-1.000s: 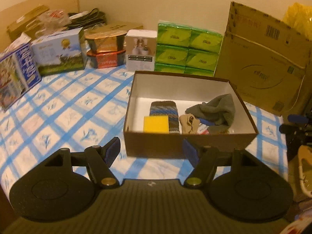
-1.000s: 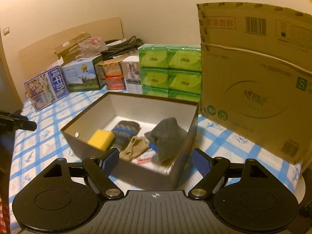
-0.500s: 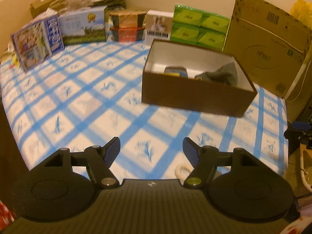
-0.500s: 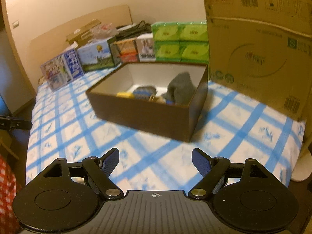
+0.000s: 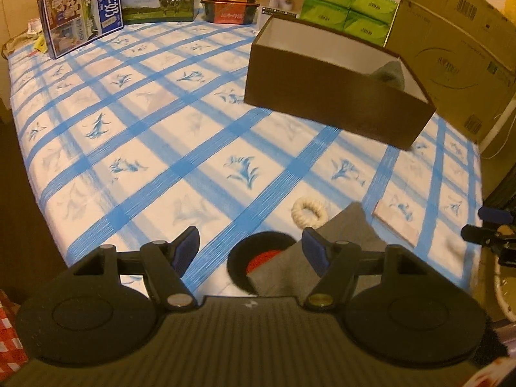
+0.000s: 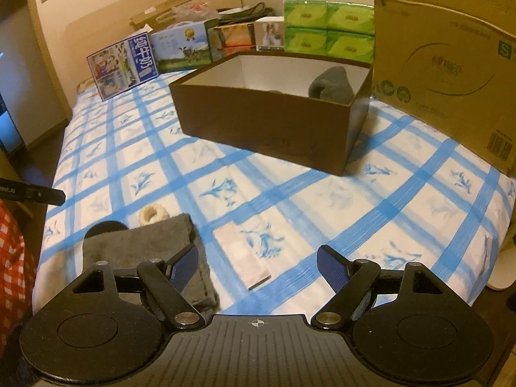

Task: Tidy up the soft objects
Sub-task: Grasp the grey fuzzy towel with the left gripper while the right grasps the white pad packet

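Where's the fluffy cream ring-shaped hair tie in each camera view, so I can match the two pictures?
Left wrist view: the fluffy cream ring-shaped hair tie lies on the blue checked sheet, lower centre-right, just beyond the flat grey sock.
Right wrist view: the hair tie lies lower left, touching the same sock's far edge.
Shared landmark: the open brown cardboard box, farther back on the sheet.

A flat grey knitted sock [image 5: 342,245] lies on the bed just ahead of the left tool [image 5: 250,246], its edge under that tool's right pad. A cream fluffy ring-shaped scrunchie [image 5: 309,213] rests just beyond it. Farther ahead stands an open brown cardboard box [image 6: 267,119], a crumpled grey cloth [image 6: 332,85] inside at its right end.
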The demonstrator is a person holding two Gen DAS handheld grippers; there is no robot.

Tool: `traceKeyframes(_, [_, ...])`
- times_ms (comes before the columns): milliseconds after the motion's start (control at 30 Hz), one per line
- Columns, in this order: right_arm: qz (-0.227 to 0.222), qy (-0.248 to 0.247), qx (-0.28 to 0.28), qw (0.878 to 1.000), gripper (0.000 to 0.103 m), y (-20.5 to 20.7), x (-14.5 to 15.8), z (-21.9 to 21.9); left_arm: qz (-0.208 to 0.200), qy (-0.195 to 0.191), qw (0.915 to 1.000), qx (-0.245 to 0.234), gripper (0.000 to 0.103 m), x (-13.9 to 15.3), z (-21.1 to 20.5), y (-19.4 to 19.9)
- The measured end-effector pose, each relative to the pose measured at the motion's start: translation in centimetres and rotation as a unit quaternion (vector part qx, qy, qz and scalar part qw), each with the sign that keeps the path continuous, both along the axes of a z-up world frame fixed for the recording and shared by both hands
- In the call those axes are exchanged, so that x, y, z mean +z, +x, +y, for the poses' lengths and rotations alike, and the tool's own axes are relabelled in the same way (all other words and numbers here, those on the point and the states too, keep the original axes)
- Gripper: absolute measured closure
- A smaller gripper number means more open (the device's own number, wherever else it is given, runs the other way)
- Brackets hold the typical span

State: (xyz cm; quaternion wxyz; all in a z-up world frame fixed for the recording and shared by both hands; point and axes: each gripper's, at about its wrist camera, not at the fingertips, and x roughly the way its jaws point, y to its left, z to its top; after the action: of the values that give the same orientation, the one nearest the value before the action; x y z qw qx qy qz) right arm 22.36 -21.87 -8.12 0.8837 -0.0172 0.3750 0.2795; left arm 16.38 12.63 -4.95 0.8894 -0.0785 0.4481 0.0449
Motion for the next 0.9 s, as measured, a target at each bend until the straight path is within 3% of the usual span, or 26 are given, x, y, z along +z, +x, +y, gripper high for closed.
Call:
traceKeyframes(367, [0.003, -0.027, 0.024, 0.999, 0.031, -0.1, -2.5, 1.0, 0.021, 0.006, 0.9983, -0.054, 0.035, -2.9, -2.0, 0.2])
traceKeyframes(900, [-0.008, -0.074, 0.060, 0.995, 0.040, 1.9, -6.2, 3.7, 0.035, 0.011, 0.9974, -0.062, 0.036, -5.6, -3.0, 2.3])
